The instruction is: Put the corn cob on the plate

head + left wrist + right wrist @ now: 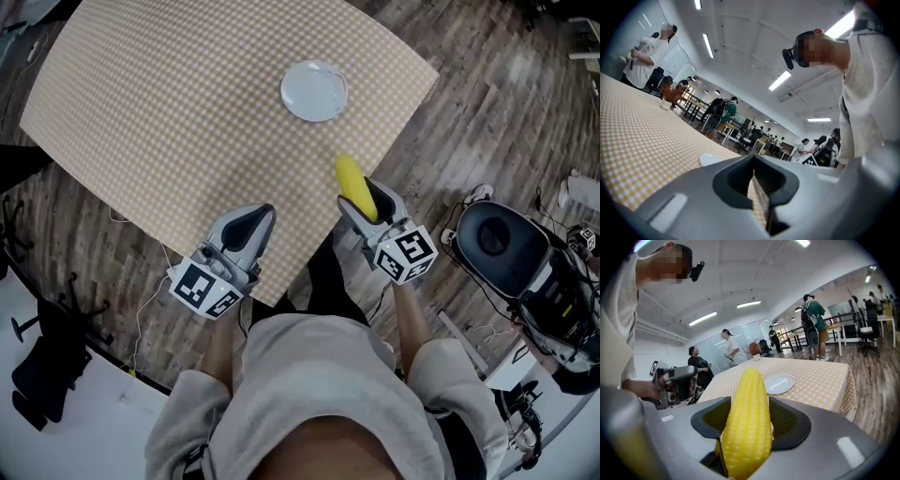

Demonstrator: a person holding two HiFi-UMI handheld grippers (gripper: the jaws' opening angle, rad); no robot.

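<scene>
Checked cloth in tan and white covers the tabletop (169, 112), which stands on a wood-plank floor (487, 103) in a big open hall lit by ceiling strips. Both grippers hang at the tabletop's near edge, close in front of the person who holds them.

The right gripper (368, 202) is clenched on the corn cob (352, 180). In the right gripper view its dark pads (787, 420) press on both sides of the yellow cob (747, 427), which lies lengthwise between them, with its rounded tip well past the jaw ends and over the cloth. To that gripper's left, a little apart, the left gripper (261, 217) points the same way. In the left gripper view its jaws are drawn together to a thin slit with nothing caught in them (753, 161).

Ahead of the right gripper, beyond the cob's tip and well apart from it, a pale round plate (314, 91) sits on the cloth with nothing on it. From the left gripper it lies ahead and off to the right (710, 159).

Right of the right gripper, down on the floor, stands a black-and-white machine (506, 248) among loose cables. Farther off, past the tabletop's far edge, people stand among desks and chairs, one in a green top with a backpack (813, 319).
</scene>
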